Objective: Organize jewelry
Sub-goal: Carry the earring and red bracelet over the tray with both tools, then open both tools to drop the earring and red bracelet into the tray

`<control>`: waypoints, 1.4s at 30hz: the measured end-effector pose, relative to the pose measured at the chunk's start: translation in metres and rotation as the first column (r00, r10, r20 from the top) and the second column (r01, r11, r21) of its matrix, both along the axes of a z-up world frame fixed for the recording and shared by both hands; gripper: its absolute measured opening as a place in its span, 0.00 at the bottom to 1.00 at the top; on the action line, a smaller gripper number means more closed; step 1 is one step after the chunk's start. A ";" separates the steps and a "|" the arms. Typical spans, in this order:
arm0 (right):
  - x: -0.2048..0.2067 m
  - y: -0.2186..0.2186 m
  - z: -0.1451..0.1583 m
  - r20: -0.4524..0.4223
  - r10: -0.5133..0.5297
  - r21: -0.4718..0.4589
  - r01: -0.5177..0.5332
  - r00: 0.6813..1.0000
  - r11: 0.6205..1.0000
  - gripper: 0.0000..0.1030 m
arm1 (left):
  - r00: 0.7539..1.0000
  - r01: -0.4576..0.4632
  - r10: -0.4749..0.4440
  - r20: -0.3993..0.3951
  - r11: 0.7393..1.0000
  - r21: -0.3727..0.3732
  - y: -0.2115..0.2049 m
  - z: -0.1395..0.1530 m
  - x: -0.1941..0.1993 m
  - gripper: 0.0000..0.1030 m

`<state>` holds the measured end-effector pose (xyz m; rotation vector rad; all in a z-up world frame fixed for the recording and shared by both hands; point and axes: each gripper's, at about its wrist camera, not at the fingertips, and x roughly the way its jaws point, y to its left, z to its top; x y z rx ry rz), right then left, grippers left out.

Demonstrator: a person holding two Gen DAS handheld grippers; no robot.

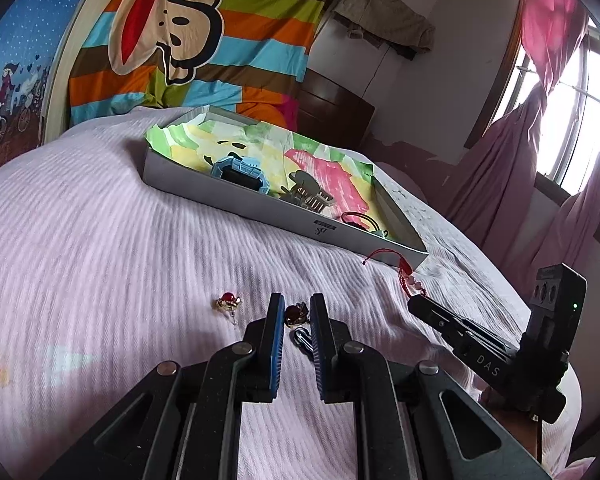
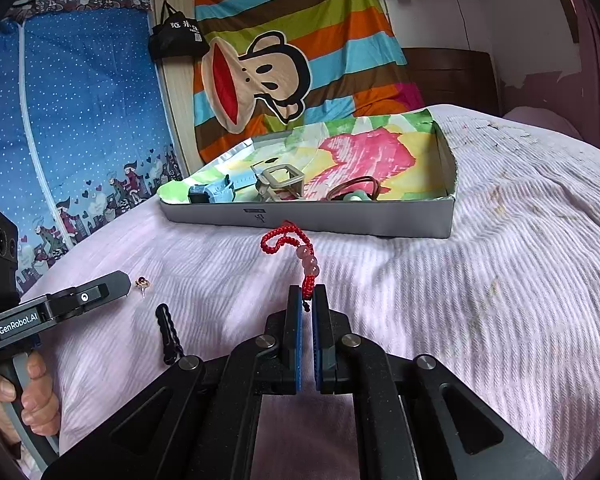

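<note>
My left gripper (image 1: 298,300) is low over the pink bedspread, shut on a gold earring with a dark red stone (image 1: 295,314). Its matching earring (image 1: 228,302) lies loose to the left, also seen as the loose earring (image 2: 142,282) beside the left gripper's tip (image 2: 120,280). My right gripper (image 2: 308,290) is shut on the end of a red cord bracelet (image 2: 286,238) with pink beads (image 2: 310,260). The cord trails toward the grey box (image 2: 340,220). The right gripper (image 1: 414,303) is on the right in the left wrist view.
The box rim (image 1: 204,192) encloses colourful paper, a blue watch (image 1: 240,170), a grey claw clip (image 1: 310,196) and a corded pendant (image 1: 360,222). A black clip (image 2: 166,332) lies on the bedspread. A hand (image 2: 32,396) holds the left handle. A striped blanket hangs behind.
</note>
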<state>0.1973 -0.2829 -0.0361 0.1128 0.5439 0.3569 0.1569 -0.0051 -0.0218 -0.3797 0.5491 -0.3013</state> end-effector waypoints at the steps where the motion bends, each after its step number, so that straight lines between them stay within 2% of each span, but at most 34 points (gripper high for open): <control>1: 0.000 0.001 0.001 0.002 0.002 -0.002 -0.002 1.000 1.000 0.04 | 1.000 -0.001 0.001 0.001 1.000 0.006 -0.001 0.004 0.002 0.12; 4: 0.001 0.001 0.004 0.009 0.006 -0.001 -0.006 1.000 1.000 0.04 | 1.000 -0.012 0.011 0.021 0.999 0.036 -0.005 0.019 0.008 0.12; 9: 0.006 0.000 0.024 0.072 0.002 0.038 -0.005 0.997 0.999 0.04 | 0.998 -0.029 0.026 0.051 0.998 0.061 -0.012 0.042 0.033 0.12; 16: 0.035 0.000 0.046 0.111 -0.021 0.038 0.017 0.994 0.999 0.04 | 0.997 -0.054 0.050 0.059 0.995 0.081 -0.024 0.060 0.087 0.12; 21: 0.060 -0.004 0.048 0.088 -0.046 0.023 0.044 0.995 0.999 0.04 | 0.995 -0.095 0.093 0.025 0.991 0.097 -0.029 0.054 0.119 0.12; 26: 0.078 -0.010 0.040 0.057 -0.071 0.048 0.068 0.996 0.997 0.04 | 0.994 -0.109 0.110 -0.009 0.986 0.123 -0.034 0.042 0.135 0.12; 33: 0.096 0.001 0.029 0.014 -0.045 0.030 0.044 0.999 0.999 0.04 | 0.994 -0.096 0.103 -0.037 0.982 0.161 -0.045 0.031 0.141 0.12; 42: 0.099 0.005 0.022 -0.005 -0.043 0.020 0.043 0.999 0.999 0.05 | 0.994 -0.093 0.100 -0.049 0.988 0.124 -0.041 0.028 0.137 0.13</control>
